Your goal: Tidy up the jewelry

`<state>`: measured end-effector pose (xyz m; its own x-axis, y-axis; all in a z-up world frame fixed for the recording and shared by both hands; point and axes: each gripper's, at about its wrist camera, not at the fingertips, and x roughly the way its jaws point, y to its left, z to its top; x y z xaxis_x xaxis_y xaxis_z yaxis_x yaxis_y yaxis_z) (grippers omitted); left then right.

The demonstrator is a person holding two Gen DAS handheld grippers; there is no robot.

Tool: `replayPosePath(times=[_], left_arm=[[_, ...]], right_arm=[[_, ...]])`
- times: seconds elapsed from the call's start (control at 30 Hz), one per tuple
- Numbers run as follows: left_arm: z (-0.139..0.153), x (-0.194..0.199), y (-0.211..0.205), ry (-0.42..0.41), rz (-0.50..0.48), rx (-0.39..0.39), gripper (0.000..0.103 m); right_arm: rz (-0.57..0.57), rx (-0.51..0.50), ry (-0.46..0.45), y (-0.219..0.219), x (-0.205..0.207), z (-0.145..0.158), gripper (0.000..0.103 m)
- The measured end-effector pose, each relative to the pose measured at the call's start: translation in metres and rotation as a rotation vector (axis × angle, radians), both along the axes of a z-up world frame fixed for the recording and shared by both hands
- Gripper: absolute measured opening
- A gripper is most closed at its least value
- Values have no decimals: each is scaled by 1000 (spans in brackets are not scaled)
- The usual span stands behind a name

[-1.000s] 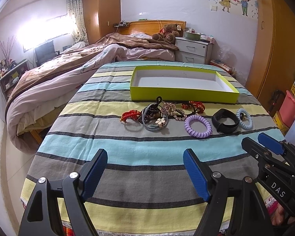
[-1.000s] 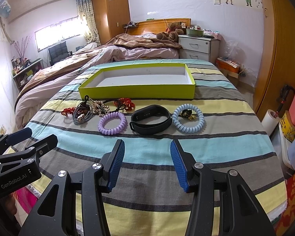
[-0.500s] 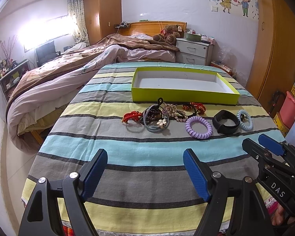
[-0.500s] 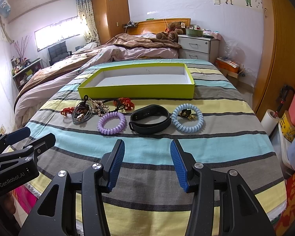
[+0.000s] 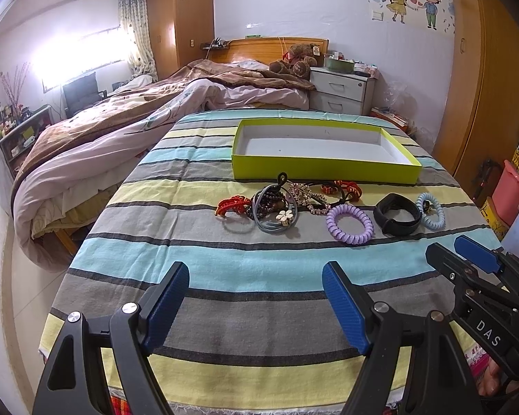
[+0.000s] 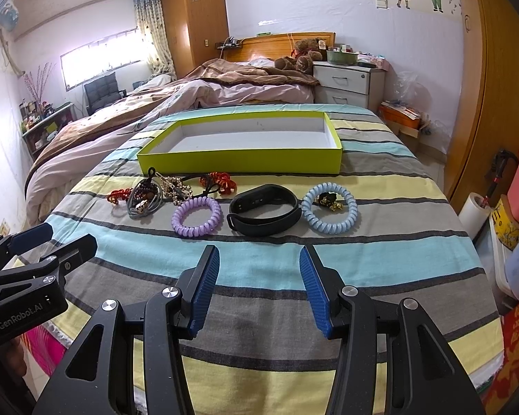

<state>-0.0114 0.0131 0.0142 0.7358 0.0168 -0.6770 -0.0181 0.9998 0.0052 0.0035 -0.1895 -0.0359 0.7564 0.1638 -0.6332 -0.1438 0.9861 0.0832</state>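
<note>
Right now I hold both the left gripper [image 5: 256, 302] and right gripper [image 6: 259, 287] wide open, gripping nothing (hovering over the striped desk [image 6: 398, 242]); the jewelry [image 6: 259, 204] lies in a row before the yellow-green tray [image 6: 238, 162].

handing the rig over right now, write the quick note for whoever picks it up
Left gripper: open, empty, hovering over the striped cloth.
Right gripper: open, empty, aimed toward the black band.
Green tray: empty, at the far side of the cloth.
In a row in front of it: a tangled pile of red, grey and beaded pieces, the purple coil, the black band, the blue coil ringing a small gold-and-black piece.
Done: nothing in the tray.
Left: move every piece into it.
</note>
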Motion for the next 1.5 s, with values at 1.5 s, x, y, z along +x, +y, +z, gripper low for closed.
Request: replayPosePath(times=[1.5], left_arm=[[-5, 82, 76, 86, -38, -133, 79]], right_arm=[[245, -165, 202, -5, 114, -12, 17]])
